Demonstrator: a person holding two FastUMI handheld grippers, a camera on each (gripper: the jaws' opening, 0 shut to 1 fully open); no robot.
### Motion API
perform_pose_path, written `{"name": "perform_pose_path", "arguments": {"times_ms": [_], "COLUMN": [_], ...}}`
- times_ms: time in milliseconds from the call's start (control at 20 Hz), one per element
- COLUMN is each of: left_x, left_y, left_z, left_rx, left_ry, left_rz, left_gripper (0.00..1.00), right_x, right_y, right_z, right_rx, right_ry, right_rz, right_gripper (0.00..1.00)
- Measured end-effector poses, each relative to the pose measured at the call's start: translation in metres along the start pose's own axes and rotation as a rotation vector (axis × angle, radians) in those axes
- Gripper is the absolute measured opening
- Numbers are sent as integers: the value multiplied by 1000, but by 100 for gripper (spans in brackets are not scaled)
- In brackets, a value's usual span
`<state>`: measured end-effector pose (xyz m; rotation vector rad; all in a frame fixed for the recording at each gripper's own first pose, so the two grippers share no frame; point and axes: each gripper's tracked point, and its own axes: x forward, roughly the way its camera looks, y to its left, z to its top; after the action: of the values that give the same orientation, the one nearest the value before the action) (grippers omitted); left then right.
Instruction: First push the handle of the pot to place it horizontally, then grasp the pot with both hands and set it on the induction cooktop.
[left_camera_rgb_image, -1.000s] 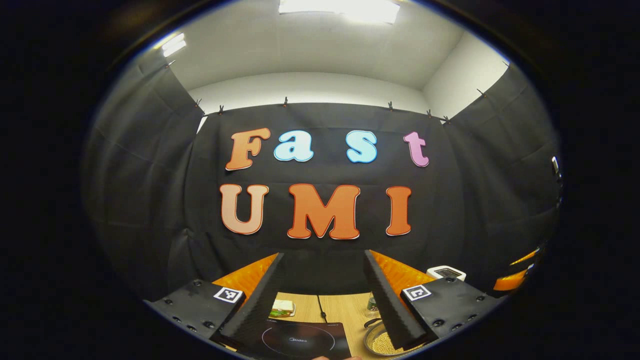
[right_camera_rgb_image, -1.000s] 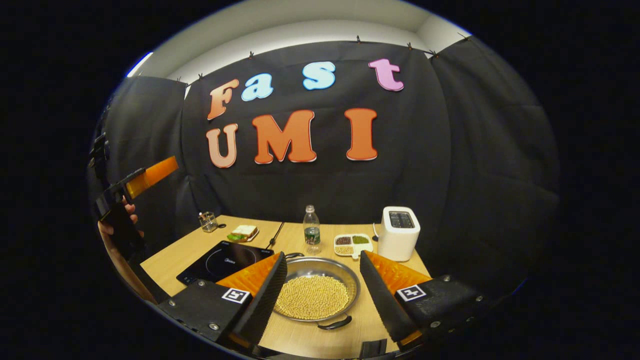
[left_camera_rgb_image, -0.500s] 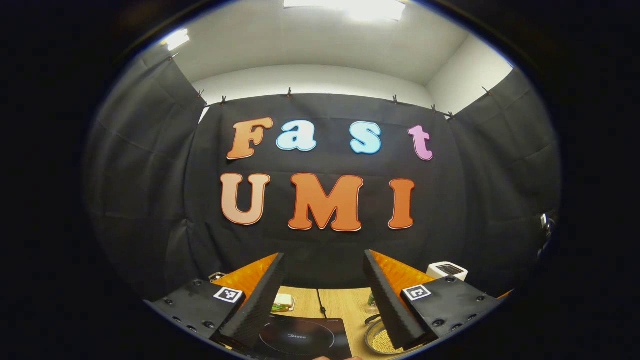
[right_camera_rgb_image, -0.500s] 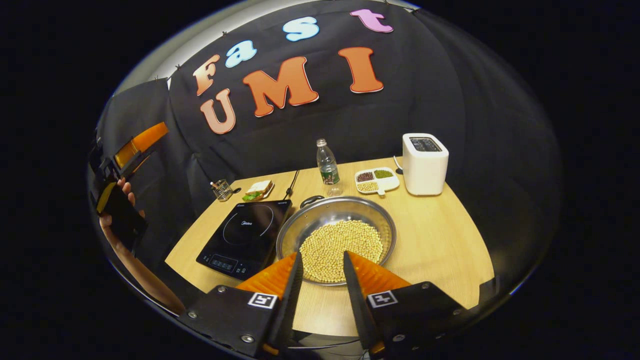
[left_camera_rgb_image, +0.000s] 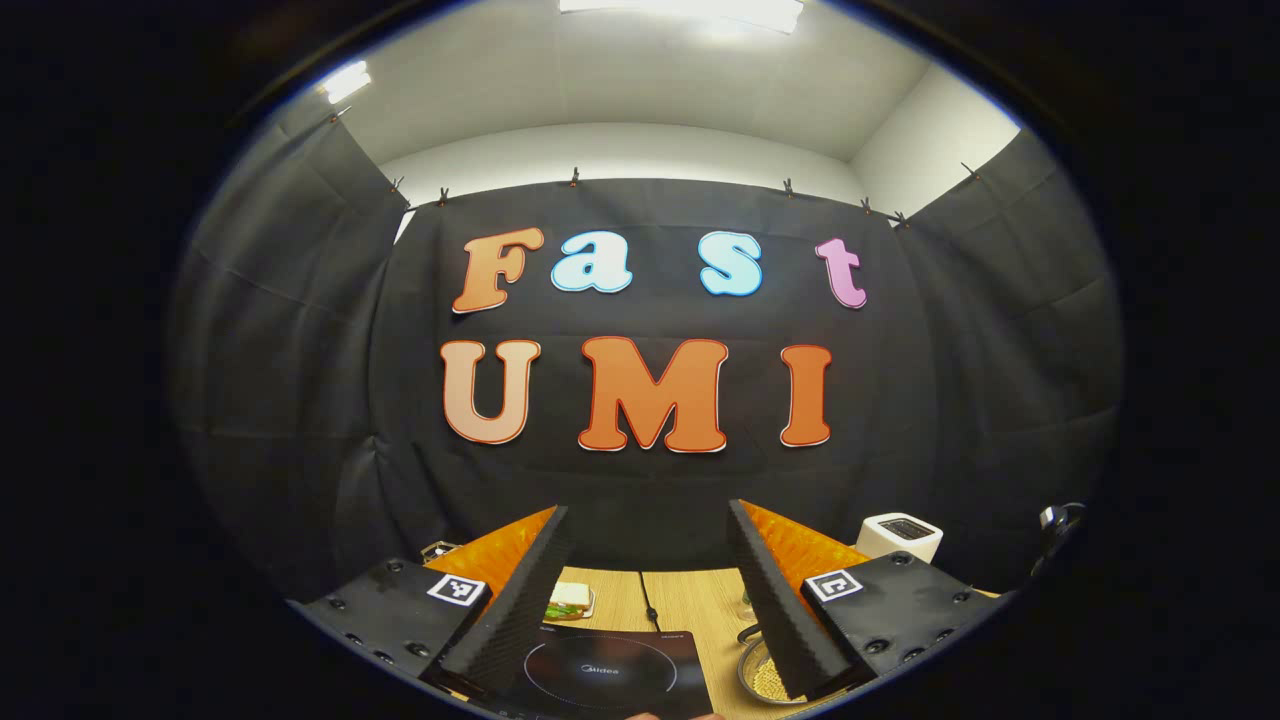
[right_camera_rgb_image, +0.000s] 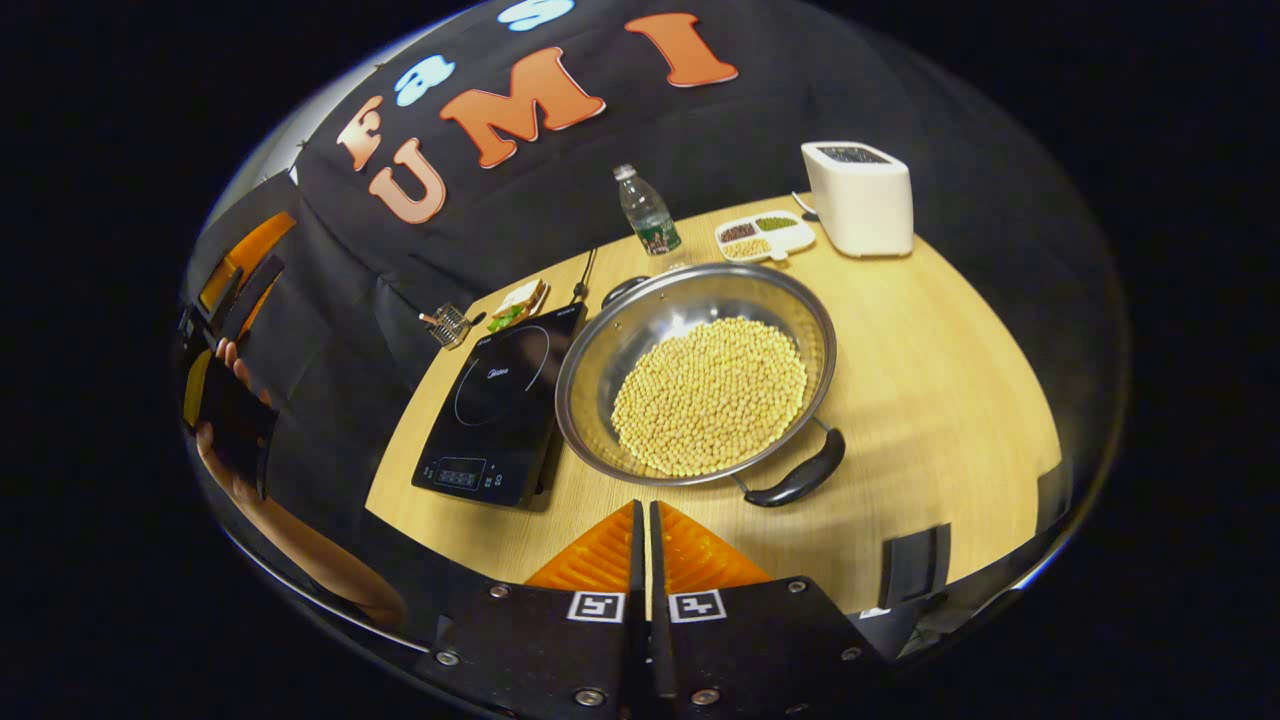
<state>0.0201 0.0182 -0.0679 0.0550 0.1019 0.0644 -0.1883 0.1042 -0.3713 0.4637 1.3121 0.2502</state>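
Right gripper view: the right gripper is seen with its fingers pressed together and nothing between them, held above the near edge of the counter. Just beyond it the pot, a shallow metal pan filled with pale beans, is set on the counter, its near handle angled toward the near right and its far handle toward the far left. The induction cooktop is placed just to the pot's left. A water bottle, a divided dish and a white toaster are lined along the far side. The left gripper is seen at far left, held in a hand. In the left gripper view the left gripper is spread wide and held high, empty, with the cooktop visible below.
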Motion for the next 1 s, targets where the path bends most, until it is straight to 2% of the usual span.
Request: {"name": "perform_pose_path", "arguments": {"times_ms": [100,250,500,700,900,1000], "left_x": [-1,0,2,6,8,12], "left_y": [-2,-1,-1,0,-8,-8], "left_z": [0,-2,-9,-10,-11,-15], "left_rx": [5,9,18,40,44,53], "left_ry": [0,4,21,27,30,37], "left_rz": [-5,-2,-2,6,-11,-11], "left_gripper": [100,96,100,100,100,100], "right_x": [4,12,33,47,55,58], "right_y": [2,3,-19,-25,-40,-40], "right_z": [-6,-8,-15,-20,-19,-22], "right_rx": [34,71,160,257,305,322], "right_ry": [24,52,104,153,170,187], "right_rz": [23,52,-13,-28,-57,-47], "right_gripper": [0,0,0,0,0,0]}}
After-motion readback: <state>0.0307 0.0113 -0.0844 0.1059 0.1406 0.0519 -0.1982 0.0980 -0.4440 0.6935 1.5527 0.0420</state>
